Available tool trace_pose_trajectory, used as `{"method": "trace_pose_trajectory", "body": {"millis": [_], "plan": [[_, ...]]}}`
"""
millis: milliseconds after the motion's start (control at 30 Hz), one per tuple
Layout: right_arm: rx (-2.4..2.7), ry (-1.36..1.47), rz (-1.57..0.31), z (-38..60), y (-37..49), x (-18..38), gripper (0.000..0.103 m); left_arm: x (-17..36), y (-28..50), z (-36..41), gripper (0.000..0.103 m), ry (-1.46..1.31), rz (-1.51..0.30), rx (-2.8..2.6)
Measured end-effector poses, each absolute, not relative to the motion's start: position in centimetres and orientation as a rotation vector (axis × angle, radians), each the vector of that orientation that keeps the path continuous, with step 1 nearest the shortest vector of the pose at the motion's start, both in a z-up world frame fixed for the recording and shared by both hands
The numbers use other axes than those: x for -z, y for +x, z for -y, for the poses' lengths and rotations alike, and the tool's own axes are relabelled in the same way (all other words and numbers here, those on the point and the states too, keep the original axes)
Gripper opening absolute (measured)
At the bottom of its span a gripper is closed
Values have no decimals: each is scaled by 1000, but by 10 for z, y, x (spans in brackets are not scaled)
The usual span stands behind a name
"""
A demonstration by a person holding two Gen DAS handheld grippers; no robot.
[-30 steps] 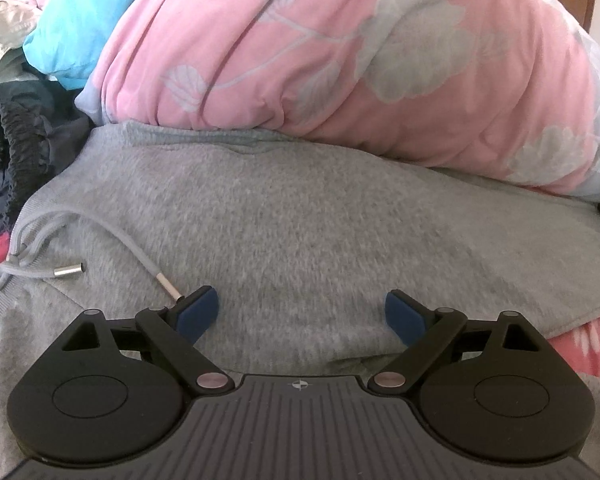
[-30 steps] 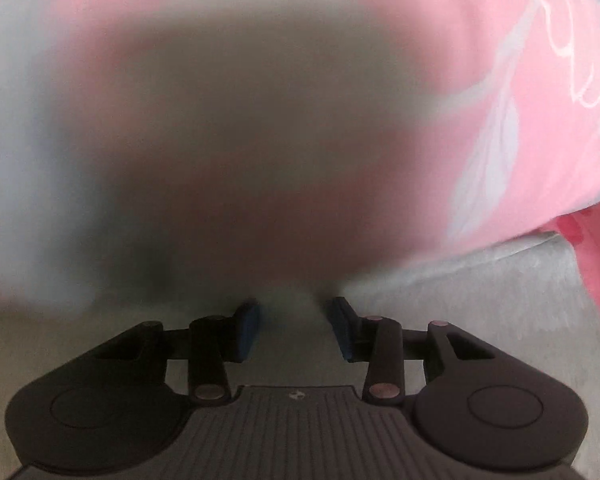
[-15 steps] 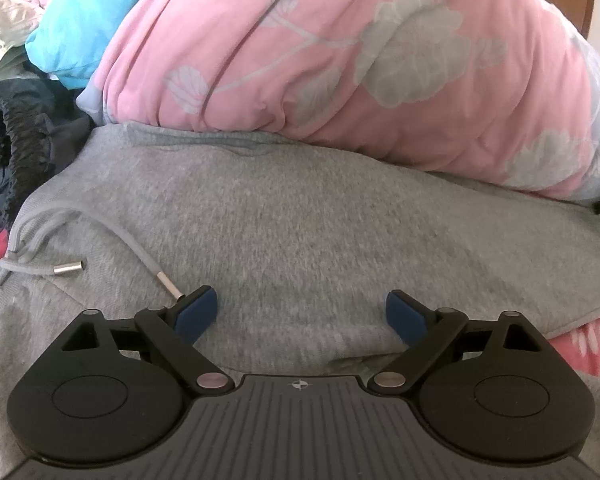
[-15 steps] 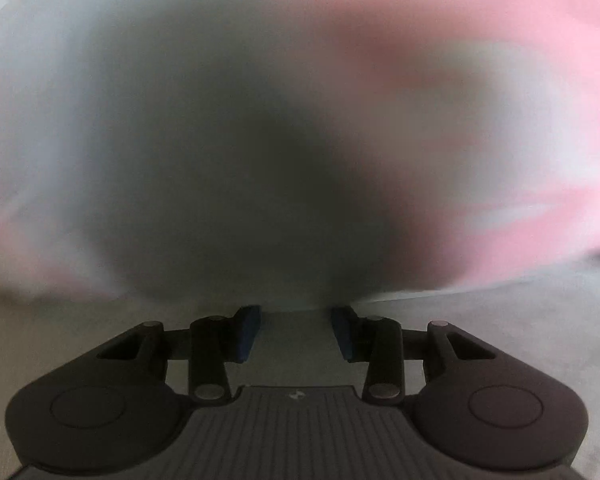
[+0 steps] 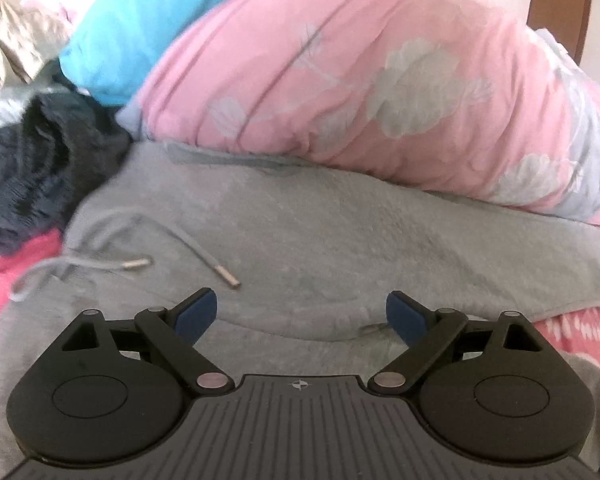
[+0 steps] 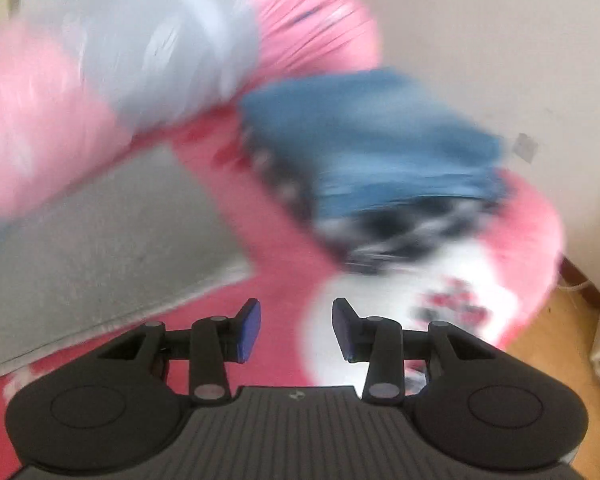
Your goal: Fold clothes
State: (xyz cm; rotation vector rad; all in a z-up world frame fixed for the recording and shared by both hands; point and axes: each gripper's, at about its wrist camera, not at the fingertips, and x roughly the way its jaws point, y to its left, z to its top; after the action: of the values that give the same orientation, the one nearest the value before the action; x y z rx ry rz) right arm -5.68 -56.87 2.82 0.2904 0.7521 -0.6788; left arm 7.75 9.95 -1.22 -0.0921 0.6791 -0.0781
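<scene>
Both grippers empty: left gripper [image 5: 301, 316] jaws wide apart over the grey hoodie [image 5: 340, 236]; right gripper [image 6: 296, 328] jaws part-open, hoodie [image 6: 100, 248] off left.

A home bedroom: a bulky pink floral duvet [image 5: 380, 80] fills the upper frame over a pink bedsheet [image 6: 284, 248], with loose clothes [image 5: 40, 160] heaped at left and wooden flooring [image 6: 560, 344] at lower right.

Grey sweatpants [image 5: 320, 232] on pink bed [image 6: 284, 248]
</scene>
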Motion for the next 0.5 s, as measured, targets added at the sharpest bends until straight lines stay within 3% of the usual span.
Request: {"method": "trace_pose_trajectory", "body": {"millis": [333, 500], "plan": [[470, 59, -331, 441, -221, -154, 43, -14, 28, -115, 92, -118, -591, 89], [164, 79, -234, 378, -257, -202, 47, -28, -5, -140, 92, -133, -546, 33]]}}
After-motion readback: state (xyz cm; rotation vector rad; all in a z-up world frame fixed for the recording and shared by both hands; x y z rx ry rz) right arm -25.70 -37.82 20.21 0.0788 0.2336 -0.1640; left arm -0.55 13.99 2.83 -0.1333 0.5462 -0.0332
